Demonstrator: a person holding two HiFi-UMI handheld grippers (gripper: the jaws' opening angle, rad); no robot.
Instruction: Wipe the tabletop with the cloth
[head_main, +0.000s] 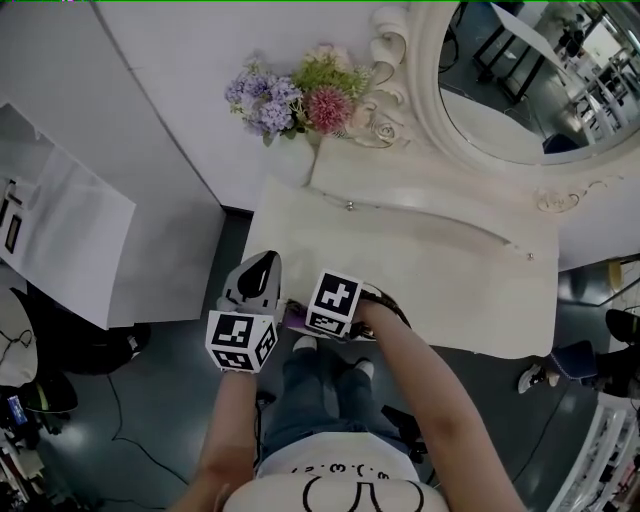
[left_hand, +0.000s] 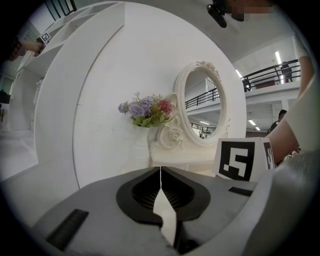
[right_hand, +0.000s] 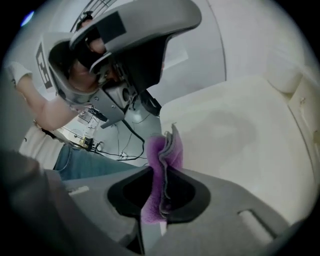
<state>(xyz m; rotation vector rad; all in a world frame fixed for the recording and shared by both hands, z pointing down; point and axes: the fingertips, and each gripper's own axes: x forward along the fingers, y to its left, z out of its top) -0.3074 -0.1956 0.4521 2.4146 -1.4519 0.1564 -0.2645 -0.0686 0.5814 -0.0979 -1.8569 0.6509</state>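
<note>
- The person's forearm (head_main: 420, 385) reaches forward to the right gripper (right_hand: 165, 172), a grey two-jaw tool with a black-and-white marker cube.
- Its jaws are clamped on the folded purple fleecy cloth (right_hand: 169, 150). The cloth stands up in a ruffled ridge out of the gap between them.
- In the head view the cloth sits at the near edge of the cream, glossy tabletop (head_main: 430, 270), close to its left corner. Whether it presses on the surface cannot be told.
- The left gripper (left_hand: 160, 172), of the same grey build, is just beside the right one, off the table's near left corner and over the dark grey floor (head_main: 170, 400).
- Its jaws are closed together, meeting in a thin seam, with nothing caught between them.
- Farther back a raised cream drawer unit (head_main: 400, 185) with a small metal knob (head_main: 349, 206) runs along the tabletop.
- On the unit's left end is a bunch of lilac, pink and green artificial flowers (head_main: 290, 100).
- Beside the flowers rises an oval mirror in a carved white frame (head_main: 425, 90), set against the white wall (head_main: 170, 90).
</note>
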